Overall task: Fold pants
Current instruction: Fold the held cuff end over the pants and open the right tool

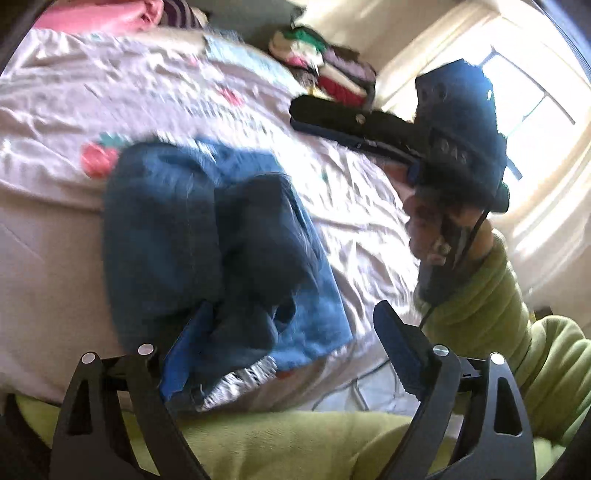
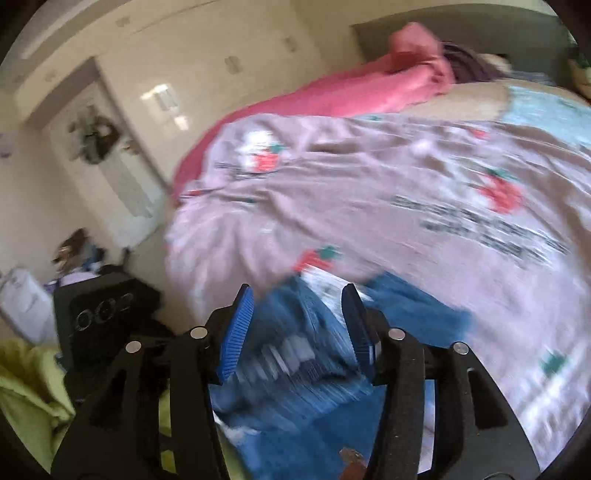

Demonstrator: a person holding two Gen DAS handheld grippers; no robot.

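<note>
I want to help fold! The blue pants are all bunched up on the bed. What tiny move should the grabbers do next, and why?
Probably close the left gripper on the near edge of the jeans. Its jaws are wide open around that rumpled edge, holding nothing. The right gripper is open too, right over the denim. The jeans lie crumpled on the bedsheet, so they likely need gripping and pulling flat first.

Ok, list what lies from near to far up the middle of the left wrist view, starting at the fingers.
Left gripper, open → blue jeans bunched on the bed → strawberry-print sheet → pink blanket at the far edge.
</note>
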